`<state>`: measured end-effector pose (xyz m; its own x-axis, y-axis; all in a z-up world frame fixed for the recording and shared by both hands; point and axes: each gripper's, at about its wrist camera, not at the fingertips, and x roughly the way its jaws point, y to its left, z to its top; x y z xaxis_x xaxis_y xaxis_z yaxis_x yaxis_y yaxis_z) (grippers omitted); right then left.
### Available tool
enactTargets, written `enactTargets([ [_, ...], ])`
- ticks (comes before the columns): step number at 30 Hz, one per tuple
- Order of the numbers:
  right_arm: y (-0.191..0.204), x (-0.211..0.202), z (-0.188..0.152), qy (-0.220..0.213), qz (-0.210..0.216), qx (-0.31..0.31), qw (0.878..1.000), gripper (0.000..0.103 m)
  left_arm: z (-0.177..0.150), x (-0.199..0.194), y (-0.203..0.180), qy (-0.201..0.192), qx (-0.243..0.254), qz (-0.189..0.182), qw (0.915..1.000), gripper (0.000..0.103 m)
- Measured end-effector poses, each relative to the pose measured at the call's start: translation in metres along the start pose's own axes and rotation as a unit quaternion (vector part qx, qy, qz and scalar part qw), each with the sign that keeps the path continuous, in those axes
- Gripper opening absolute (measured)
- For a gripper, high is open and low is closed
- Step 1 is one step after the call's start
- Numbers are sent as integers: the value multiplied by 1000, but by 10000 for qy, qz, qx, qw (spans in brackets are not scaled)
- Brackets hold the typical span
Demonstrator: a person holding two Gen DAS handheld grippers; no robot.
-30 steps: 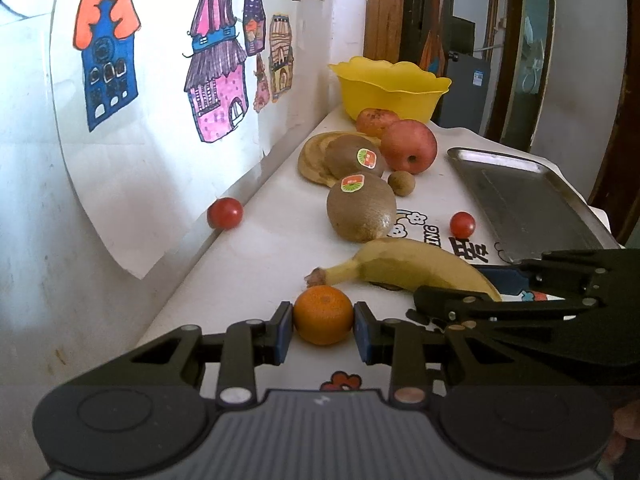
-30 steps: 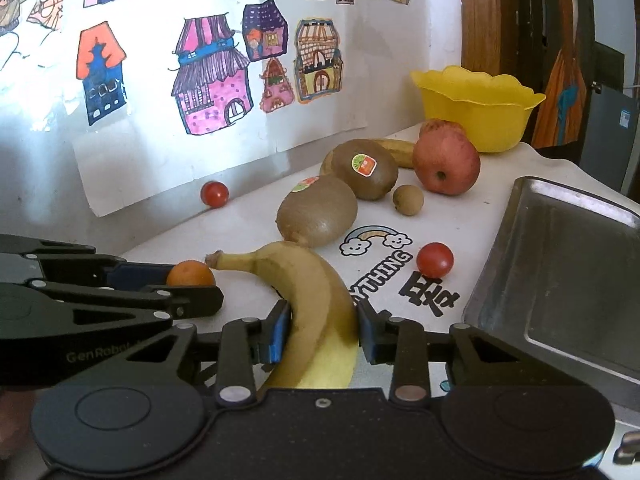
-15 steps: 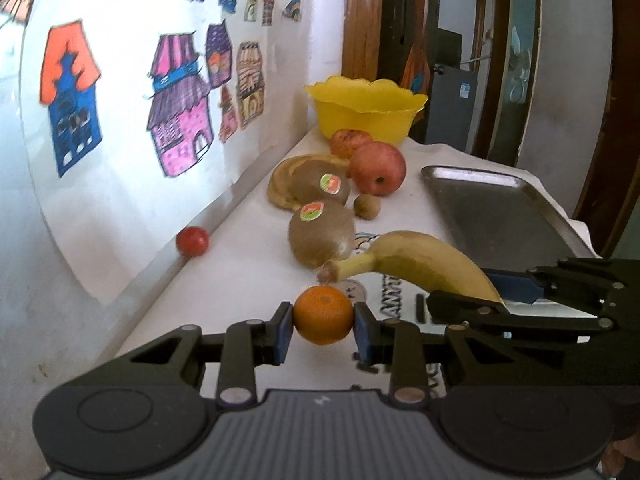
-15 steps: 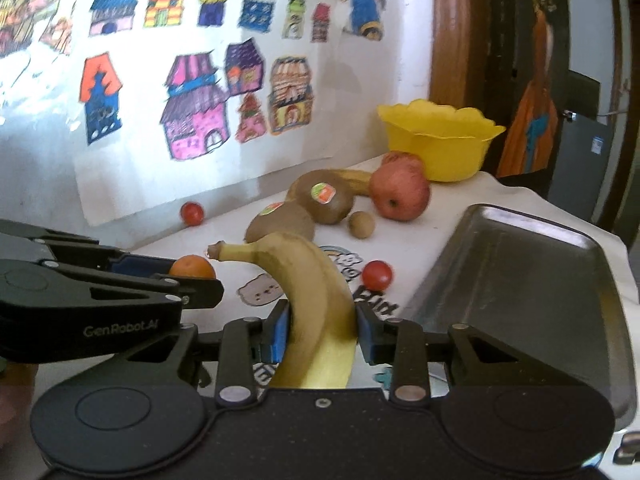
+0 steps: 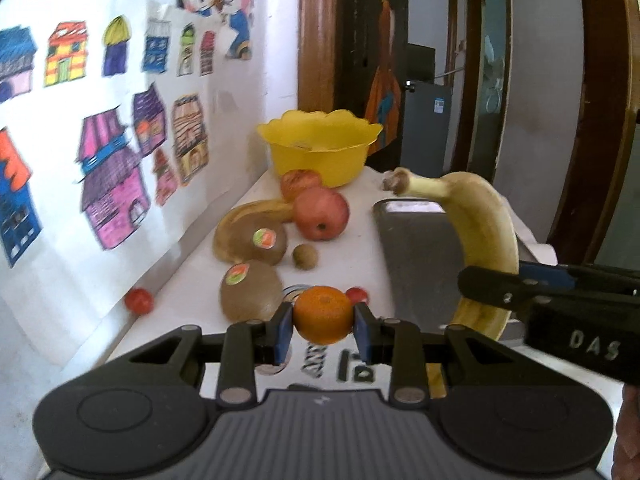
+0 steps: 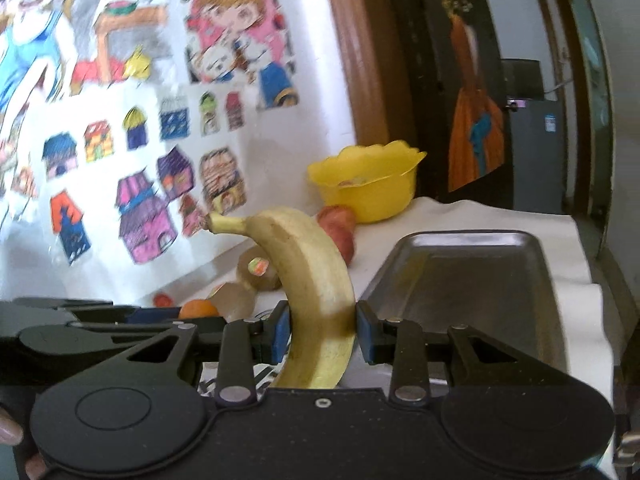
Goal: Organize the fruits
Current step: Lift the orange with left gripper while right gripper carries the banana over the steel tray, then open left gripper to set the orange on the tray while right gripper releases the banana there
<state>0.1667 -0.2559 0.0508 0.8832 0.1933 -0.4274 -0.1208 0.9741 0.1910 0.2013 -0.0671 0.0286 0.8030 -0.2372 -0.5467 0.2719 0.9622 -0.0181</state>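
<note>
My left gripper (image 5: pixel 323 330) is shut on an orange tangerine (image 5: pixel 322 314) and holds it above the table. My right gripper (image 6: pixel 322 334) is shut on a yellow banana (image 6: pixel 310 280), lifted with its stem up and to the left; the banana also shows in the left wrist view (image 5: pixel 480 232). A metal tray (image 6: pixel 480 272) lies on the right of the table. A yellow bowl (image 5: pixel 320 146) stands at the back. Two kiwis (image 5: pixel 250 288), a red apple (image 5: pixel 322 216), a second banana (image 5: pixel 244 216) and small fruits lie between them.
A wall with children's drawings (image 5: pixel 112 184) runs along the left of the white table. A red cherry tomato (image 5: pixel 139 301) lies by the wall, another (image 5: pixel 357 294) behind the tangerine. A small brown fruit (image 5: pixel 305 257) sits near the apple. A dark doorway (image 5: pixel 440 80) is behind.
Both grippers have risen and tilted up with their fruits. The banana has left the table and now stands higher, over the tray side. The tangerine is also lifted.
</note>
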Motion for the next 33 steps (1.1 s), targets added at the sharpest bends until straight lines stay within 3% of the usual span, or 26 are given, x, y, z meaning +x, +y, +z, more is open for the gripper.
enactTargets([
  [10,-70,-13,26,-278,-487,323,9979,36,19,35,-43,-24,133,-268,9995,35],
  [16,-103,-1,28,-144,-662,461,9966,36,23,65,-67,82,236,-410,9988,35],
  [33,-139,62,27,429,-387,679,9960,36,16,116,-91,512,413,-403,9970,35],
])
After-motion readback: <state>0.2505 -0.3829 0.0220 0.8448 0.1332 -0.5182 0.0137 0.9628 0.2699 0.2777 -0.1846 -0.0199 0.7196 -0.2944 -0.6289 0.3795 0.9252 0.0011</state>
